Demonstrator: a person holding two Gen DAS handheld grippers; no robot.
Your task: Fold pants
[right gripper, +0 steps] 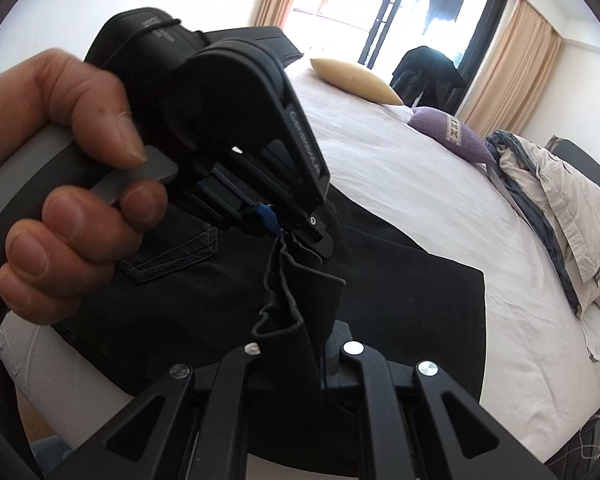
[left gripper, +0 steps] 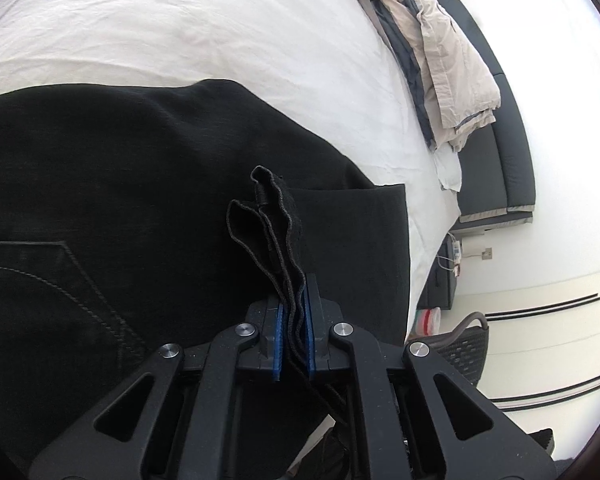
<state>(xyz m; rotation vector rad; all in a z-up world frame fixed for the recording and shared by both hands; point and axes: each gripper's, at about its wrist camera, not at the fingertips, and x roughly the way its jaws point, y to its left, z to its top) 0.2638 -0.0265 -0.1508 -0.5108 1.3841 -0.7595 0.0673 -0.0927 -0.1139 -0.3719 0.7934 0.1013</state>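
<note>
- The black pants (left gripper: 112, 208) lie spread on the white bed (left gripper: 228, 32), with a stitched back pocket (left gripper: 40, 276) facing up at the near left.
- The left gripper (left gripper: 294, 332) has its blue pads pressed together on a bunched hem of the pants.
- The right gripper (right gripper: 320, 364) pinches the same bunched cloth.
- Only the right wrist view shows the person's left hand (right gripper: 60, 184) round the left gripper's handle, a tan pillow (right gripper: 356, 80), a purple pillow (right gripper: 452, 132) and the curtained window (right gripper: 384, 4).
- Both views show a rumpled duvet (left gripper: 448, 64) at the bed's far right.
</note>
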